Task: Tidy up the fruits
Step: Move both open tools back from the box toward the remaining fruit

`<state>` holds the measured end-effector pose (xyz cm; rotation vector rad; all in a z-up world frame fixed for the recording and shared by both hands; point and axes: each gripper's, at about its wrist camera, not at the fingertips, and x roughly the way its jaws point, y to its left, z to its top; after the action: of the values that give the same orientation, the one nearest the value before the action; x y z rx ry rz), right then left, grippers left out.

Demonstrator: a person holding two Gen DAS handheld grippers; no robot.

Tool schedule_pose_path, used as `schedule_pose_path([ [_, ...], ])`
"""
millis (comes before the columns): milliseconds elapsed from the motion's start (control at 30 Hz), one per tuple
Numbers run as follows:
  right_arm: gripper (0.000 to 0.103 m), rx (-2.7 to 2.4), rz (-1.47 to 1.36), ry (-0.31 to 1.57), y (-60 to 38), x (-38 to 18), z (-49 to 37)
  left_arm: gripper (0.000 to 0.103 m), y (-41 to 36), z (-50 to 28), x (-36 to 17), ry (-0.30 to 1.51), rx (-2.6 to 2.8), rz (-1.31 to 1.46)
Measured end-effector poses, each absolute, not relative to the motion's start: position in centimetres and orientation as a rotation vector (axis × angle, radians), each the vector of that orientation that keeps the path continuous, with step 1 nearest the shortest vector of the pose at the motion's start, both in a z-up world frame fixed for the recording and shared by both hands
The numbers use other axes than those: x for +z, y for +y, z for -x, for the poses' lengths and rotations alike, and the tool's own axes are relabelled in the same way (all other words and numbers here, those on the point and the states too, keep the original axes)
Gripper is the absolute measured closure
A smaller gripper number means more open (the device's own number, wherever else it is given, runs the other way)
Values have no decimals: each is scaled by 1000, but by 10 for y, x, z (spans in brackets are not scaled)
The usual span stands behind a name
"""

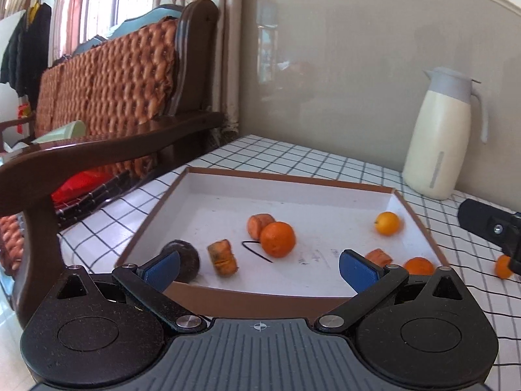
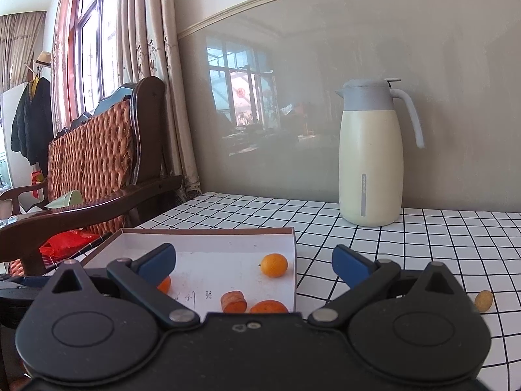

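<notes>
A shallow brown-rimmed white tray [image 1: 325,184] lies on the checked tablecloth. In it are a large orange [image 1: 277,239], a small yellow-orange kumquat [image 1: 387,223], another orange [image 1: 419,265], three carrot chunks [image 1: 223,256] [image 1: 259,223] [image 1: 377,256] and a dark round fruit [image 1: 184,259]. My left gripper [image 1: 259,265] is open and empty over the tray's near rim. My right gripper [image 2: 254,262] is open and empty over the tray's [image 2: 208,233] right part, above the kumquat [image 2: 274,264], a carrot chunk [image 2: 233,301] and an orange [image 2: 268,307].
A cream jug [image 2: 371,159] [image 1: 443,137] stands at the back by the wall. A small orange fruit [image 1: 502,266] lies on the cloth right of the tray, by the right gripper's body [image 1: 488,224]. A small yellowish fruit [image 2: 483,300] lies at the right. A wooden chair [image 1: 107,97] stands at left.
</notes>
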<state>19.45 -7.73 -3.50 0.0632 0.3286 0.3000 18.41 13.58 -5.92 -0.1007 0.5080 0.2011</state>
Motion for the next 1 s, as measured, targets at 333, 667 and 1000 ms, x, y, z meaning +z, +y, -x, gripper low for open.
schedule_pose_path([
  [333, 6, 270, -72, 325, -99, -35, -189, 0, 128, -164, -59, 334, 147, 239],
  [667, 6, 209, -64, 326, -130, -36, -182, 0, 92, -188, -64, 413, 117, 128],
  [1000, 6, 92, -94, 343, -183, -43, -177, 0, 21, -201, -58, 421, -33, 34],
])
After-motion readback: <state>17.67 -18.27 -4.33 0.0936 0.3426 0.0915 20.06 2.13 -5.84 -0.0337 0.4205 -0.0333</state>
